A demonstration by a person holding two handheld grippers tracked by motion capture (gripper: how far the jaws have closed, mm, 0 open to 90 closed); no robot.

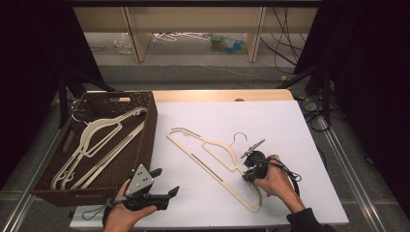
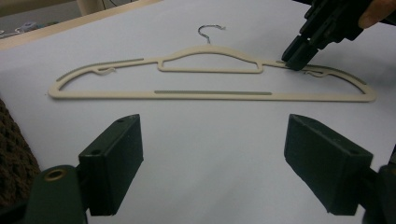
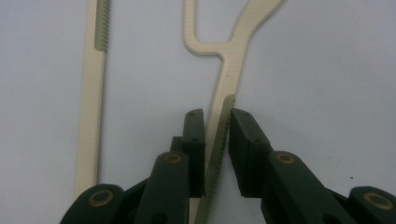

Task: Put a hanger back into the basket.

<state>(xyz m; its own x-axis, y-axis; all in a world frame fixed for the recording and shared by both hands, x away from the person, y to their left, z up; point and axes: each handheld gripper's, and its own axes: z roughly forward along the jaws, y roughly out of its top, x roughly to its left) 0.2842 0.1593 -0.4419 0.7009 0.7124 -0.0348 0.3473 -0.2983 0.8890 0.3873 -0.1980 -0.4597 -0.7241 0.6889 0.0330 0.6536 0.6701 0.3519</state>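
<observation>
Cream hanger (image 1: 212, 162) flat on table, unlabelled; right claw (image 3: 217, 140) clamped on its arm; left claw (image 2: 212, 163) apart.

black jaws, brass screws, dark sleeve (image 1: 309, 220)

Dim room, lit table in the middle.
White table (image 1: 290, 125), grey floor (image 1: 193, 72), wooden shelf legs (image 1: 138, 41) behind, dark curtains (image 1: 34, 58), cables (image 1: 285, 43).
</observation>
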